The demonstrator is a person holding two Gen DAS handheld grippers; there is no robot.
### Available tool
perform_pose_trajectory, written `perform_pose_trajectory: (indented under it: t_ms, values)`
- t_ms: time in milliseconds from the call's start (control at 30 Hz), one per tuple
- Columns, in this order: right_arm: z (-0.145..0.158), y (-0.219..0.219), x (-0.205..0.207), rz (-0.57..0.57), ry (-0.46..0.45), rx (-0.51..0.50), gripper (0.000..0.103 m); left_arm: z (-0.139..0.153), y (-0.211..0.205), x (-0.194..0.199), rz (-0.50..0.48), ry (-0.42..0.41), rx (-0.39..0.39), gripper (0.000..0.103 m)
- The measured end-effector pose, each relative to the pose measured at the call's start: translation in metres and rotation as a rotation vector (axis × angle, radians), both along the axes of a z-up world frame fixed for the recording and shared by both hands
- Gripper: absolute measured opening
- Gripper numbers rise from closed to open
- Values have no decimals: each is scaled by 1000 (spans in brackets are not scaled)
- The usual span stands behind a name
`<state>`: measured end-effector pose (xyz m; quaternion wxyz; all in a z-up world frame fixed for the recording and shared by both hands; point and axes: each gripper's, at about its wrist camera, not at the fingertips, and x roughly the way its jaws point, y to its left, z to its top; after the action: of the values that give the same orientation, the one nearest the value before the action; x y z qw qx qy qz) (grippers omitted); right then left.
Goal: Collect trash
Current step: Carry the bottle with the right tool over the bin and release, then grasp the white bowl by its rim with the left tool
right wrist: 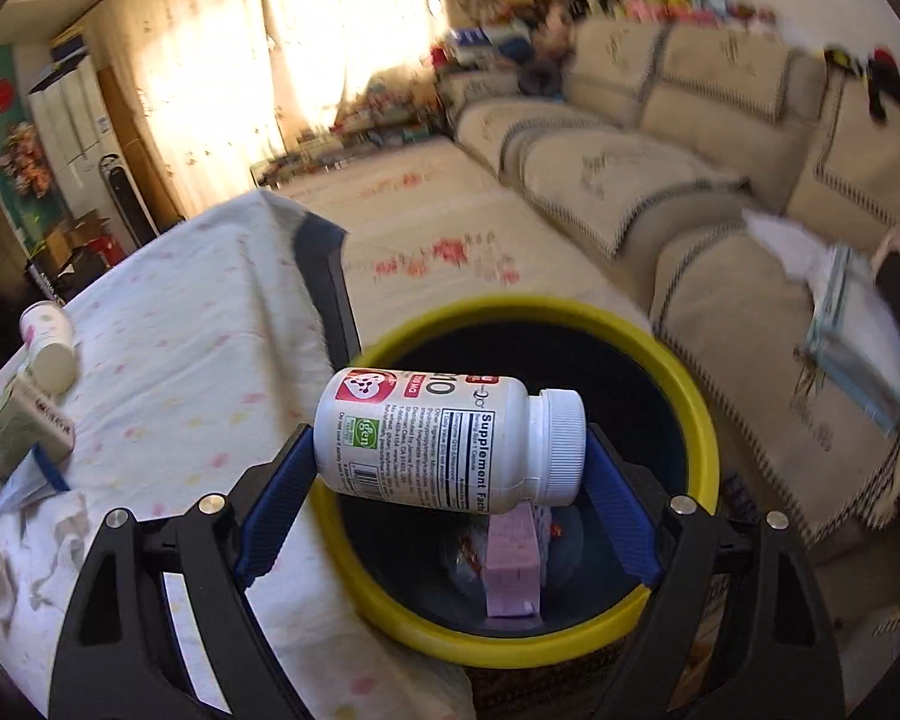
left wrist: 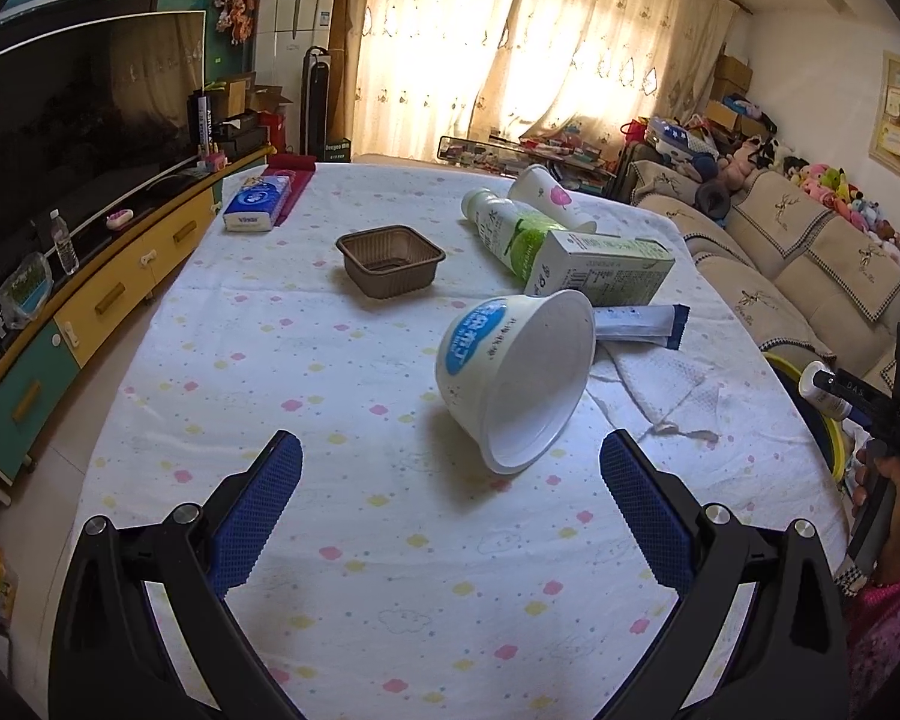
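Observation:
My right gripper (right wrist: pixel 450 450) is shut on a white supplement bottle (right wrist: pixel 450 441), held lengthwise between the blue pads, cap to the right. It hangs over the yellow-rimmed black bin (right wrist: pixel 699 414), where a pink box (right wrist: pixel 513 570) lies inside. My left gripper (left wrist: pixel 450 456) stands open above the table, just short of a tipped white tub (left wrist: pixel 513 369) with a blue label. Behind the tub lie a green carton (left wrist: pixel 600 267), a green-labelled bottle (left wrist: pixel 504 228), a white cup (left wrist: pixel 549 195), a blue-ended sachet (left wrist: pixel 639 324) and a brown tray (left wrist: pixel 390 258). The right gripper with the bottle (left wrist: pixel 825 393) also shows at the right edge.
The table wears a white cloth (left wrist: pixel 306 396) with coloured dots. A crumpled napkin (left wrist: pixel 660 387) lies beside the tub, a tissue pack (left wrist: pixel 257 204) at the far left corner. A beige sofa (right wrist: pixel 660 192) runs right of the bin. A TV cabinet (left wrist: pixel 90 306) stands left.

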<state>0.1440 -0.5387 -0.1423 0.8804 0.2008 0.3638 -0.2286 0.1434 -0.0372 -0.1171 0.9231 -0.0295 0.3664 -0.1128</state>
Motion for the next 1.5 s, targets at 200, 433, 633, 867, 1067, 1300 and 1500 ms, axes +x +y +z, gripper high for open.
perform_pose_trajectory:
  t_ms: [200, 433, 633, 867, 1067, 1300, 1500]
  values:
    - [-12, -24, 2, -49, 27, 19, 87, -3, -24, 12, -27, 10, 32, 98]
    - [-1, -14, -5, -30, -54, 42, 89, -12, -39, 32, -23, 32, 82, 98]
    - [13, 12, -2, 22, -90, -8, 90, -22, -44, 52, -15, 44, 129, 98]
    - [15, 23, 7, 38, -86, -41, 90, -32, -50, 75, -15, 67, 156, 68]
    - [12, 22, 8, 43, -85, -35, 90, -39, -46, 85, -24, 83, 136, 23]
    - [15, 18, 0, 44, -101, -36, 90, -21, -53, 74, -43, 35, 154, 23]
    - [25, 2, -25, 5, -126, -61, 90, 12, -82, 52, -126, -27, 139, 23]
